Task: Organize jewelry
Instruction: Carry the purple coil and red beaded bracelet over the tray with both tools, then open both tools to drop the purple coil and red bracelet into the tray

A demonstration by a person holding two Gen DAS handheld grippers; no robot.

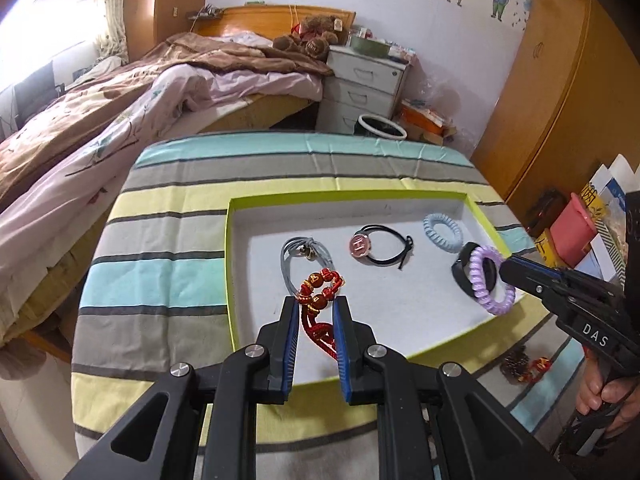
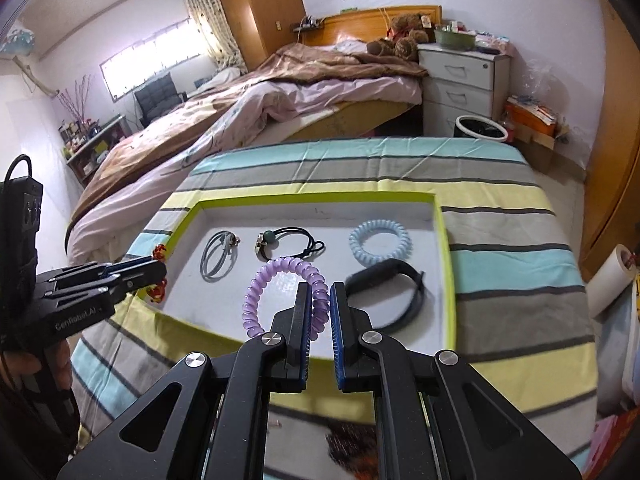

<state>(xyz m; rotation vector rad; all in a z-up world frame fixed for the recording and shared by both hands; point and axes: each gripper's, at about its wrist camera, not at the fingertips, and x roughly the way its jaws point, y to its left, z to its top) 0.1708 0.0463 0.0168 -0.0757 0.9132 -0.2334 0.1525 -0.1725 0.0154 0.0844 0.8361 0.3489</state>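
Note:
A shallow white tray with a lime rim (image 1: 236,280) (image 2: 448,280) lies on the striped table. My left gripper (image 1: 317,303) is shut on a red beaded knot charm (image 1: 320,288) over the tray's near left part. My right gripper (image 2: 320,289) (image 1: 505,268) is shut on a purple spiral hair tie (image 2: 264,284) (image 1: 486,280) above the tray's near right part. In the tray lie a grey cord bracelet (image 1: 294,254) (image 2: 218,256), a black cord with a pink round charm (image 1: 376,246) (image 2: 288,242), a light blue spiral tie (image 1: 442,232) (image 2: 380,242) and a black wristband (image 1: 462,266) (image 2: 394,292).
The striped cloth (image 1: 160,280) covers the table. A bed (image 1: 120,120) lies to the left, white drawers (image 1: 364,88) and a bin (image 1: 382,126) stand behind. More red and dark trinkets (image 1: 528,364) lie on the cloth near right of the tray.

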